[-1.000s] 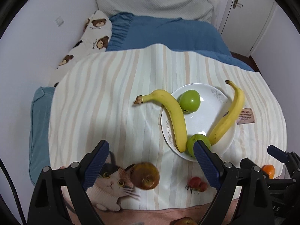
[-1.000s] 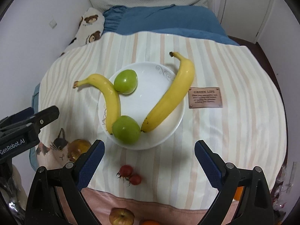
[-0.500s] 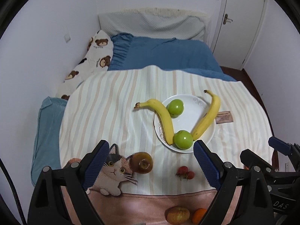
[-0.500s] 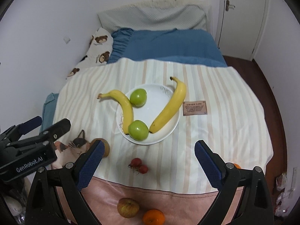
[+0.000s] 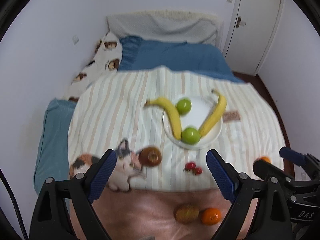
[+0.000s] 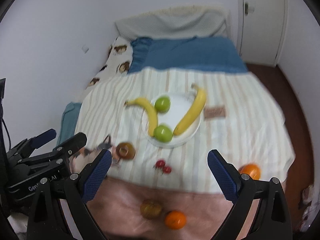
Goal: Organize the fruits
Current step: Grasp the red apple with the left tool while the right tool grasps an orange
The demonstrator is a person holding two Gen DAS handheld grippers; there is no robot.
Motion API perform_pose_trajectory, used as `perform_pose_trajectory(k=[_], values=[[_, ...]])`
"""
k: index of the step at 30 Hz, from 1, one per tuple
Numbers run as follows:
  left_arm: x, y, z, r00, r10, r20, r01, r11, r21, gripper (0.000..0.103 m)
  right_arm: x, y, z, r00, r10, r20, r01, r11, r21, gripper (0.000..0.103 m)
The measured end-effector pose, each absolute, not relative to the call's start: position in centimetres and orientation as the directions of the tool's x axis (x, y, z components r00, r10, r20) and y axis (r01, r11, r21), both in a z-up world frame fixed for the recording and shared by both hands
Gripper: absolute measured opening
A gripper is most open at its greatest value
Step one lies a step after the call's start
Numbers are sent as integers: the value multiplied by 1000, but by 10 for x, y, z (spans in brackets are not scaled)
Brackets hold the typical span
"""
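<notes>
A white plate (image 5: 214, 134) (image 6: 192, 134) on a striped cloth holds two bananas (image 5: 172, 114) (image 6: 192, 112) and two green apples (image 5: 190, 135) (image 6: 163, 133). In front of it lie a brown fruit (image 5: 151, 157) (image 6: 125, 150) and small red fruits (image 5: 193, 168) (image 6: 163, 166). Nearer, on the pink cloth, lie a yellowish apple (image 5: 187, 213) (image 6: 150, 209) and an orange (image 5: 211, 216) (image 6: 175, 219). Another orange (image 6: 250, 171) lies at the cloth's right edge. My left gripper (image 5: 161, 172) and right gripper (image 6: 158, 172) are open, empty, high above and well back from the fruit.
The striped cloth (image 5: 120, 120) with a cat print (image 5: 124, 166) covers a round surface in front of a bed with a blue cover (image 5: 172, 58) and pillows. A brown label (image 6: 215, 112) lies right of the plate. White walls and a door (image 5: 258, 26) stand around.
Both grippers have pulled back and up from the plate. The fruit looks smaller and farther, and the near apple and oranges have come into view. No fruit has moved.
</notes>
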State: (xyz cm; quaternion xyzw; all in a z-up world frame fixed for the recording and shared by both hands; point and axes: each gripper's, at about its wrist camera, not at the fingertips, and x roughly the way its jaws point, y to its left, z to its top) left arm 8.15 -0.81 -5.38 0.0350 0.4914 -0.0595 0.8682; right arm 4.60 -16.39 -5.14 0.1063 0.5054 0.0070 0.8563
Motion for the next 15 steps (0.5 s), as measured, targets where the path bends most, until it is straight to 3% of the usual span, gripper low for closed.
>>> perform_pose_trajectory(k=[6, 8, 15], values=[[62, -2, -127, 348, 3, -938, 117, 992, 47, 92, 25, -182, -149, 255, 234, -938, 143, 950, 276, 97], [54, -1, -156, 285, 34, -958, 111, 991, 68, 92, 15, -188, -190, 155, 282, -947, 178, 935, 308, 87], [28, 1, -225, 99, 57, -993, 100, 993, 67, 92, -14, -189, -298, -80, 347, -934, 241, 916, 320, 86]])
